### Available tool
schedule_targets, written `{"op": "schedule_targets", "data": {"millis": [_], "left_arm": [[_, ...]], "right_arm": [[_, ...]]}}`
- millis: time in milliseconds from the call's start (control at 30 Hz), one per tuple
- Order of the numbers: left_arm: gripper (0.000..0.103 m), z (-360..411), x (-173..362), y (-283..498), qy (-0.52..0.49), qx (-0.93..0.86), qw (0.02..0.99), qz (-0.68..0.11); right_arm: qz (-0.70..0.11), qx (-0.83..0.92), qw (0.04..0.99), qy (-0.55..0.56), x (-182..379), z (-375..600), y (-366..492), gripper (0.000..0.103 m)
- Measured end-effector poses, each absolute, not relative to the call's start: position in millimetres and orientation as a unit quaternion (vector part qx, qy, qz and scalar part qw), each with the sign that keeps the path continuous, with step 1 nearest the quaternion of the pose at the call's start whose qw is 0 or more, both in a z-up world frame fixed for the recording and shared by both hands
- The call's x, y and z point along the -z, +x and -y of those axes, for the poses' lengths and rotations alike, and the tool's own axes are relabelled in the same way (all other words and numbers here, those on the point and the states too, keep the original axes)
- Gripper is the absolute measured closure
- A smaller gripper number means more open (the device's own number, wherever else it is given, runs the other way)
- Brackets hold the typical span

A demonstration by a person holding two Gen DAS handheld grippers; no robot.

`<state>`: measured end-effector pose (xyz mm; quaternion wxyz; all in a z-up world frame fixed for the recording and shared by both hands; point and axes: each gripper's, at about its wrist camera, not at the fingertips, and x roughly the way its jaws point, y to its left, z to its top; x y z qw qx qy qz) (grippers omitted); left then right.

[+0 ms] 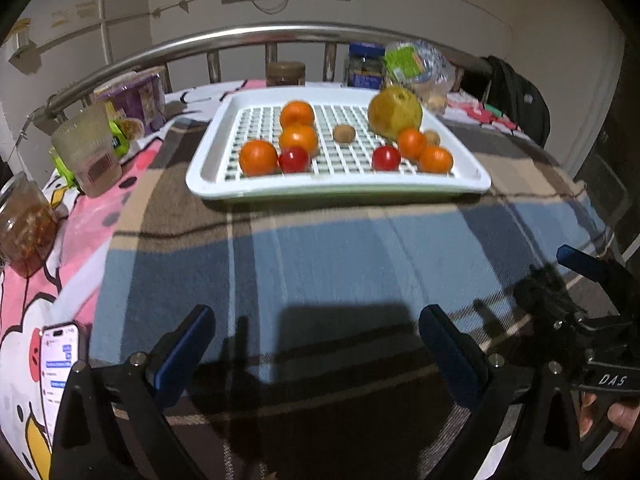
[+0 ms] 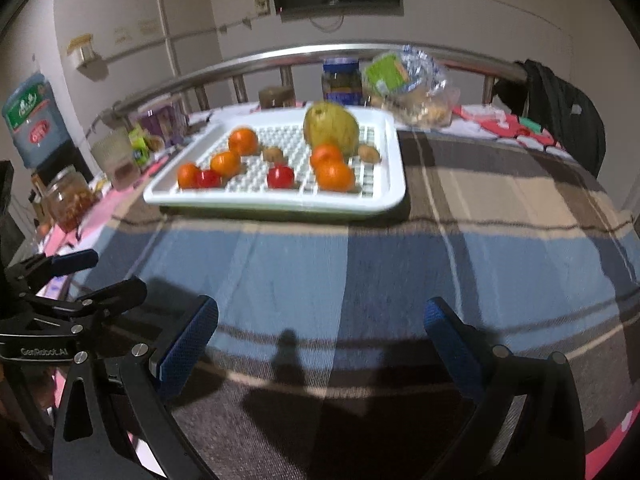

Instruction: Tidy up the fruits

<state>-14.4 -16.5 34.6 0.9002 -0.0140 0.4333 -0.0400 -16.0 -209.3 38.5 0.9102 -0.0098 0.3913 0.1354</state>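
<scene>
A white slotted tray point(image 1: 336, 190) point(image 2: 276, 205) sits on the plaid blanket ahead of both grippers. It holds several oranges point(image 1: 258, 157) point(image 2: 335, 176), two red tomatoes point(image 1: 386, 158) point(image 2: 280, 176), two brown kiwis point(image 1: 344, 134) point(image 2: 273, 154) and a big yellow-green pear-like fruit point(image 1: 395, 112) point(image 2: 331, 128). My left gripper point(image 1: 316, 344) is open and empty, low over the blanket, well short of the tray. My right gripper point(image 2: 320, 336) is open and empty too, equally short of the tray. Each gripper shows at the edge of the other's view point(image 1: 576, 280) point(image 2: 76, 276).
A metal bed rail point(image 1: 280, 36) runs behind the tray, with jars point(image 1: 285, 74), a blue-lidded jar point(image 2: 342, 80) and a bag of snacks point(image 2: 412, 88) along it. Cups and jars point(image 1: 86, 148) stand at the left. A phone point(image 1: 60, 372) lies at the near left. A black bag point(image 2: 560, 112) hangs at the right.
</scene>
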Motion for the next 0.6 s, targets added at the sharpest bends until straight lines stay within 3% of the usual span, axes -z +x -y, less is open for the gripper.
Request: {"op": "schedule_targets", "data": {"millis": [600], "left_arm": [[0.0,22,-4,-10,-0.001,0.037,0.889,-0.457]], "right_arm": [[-0.445,-0.099,0.889,-0.03,-2,202,-6,0.0]]}}
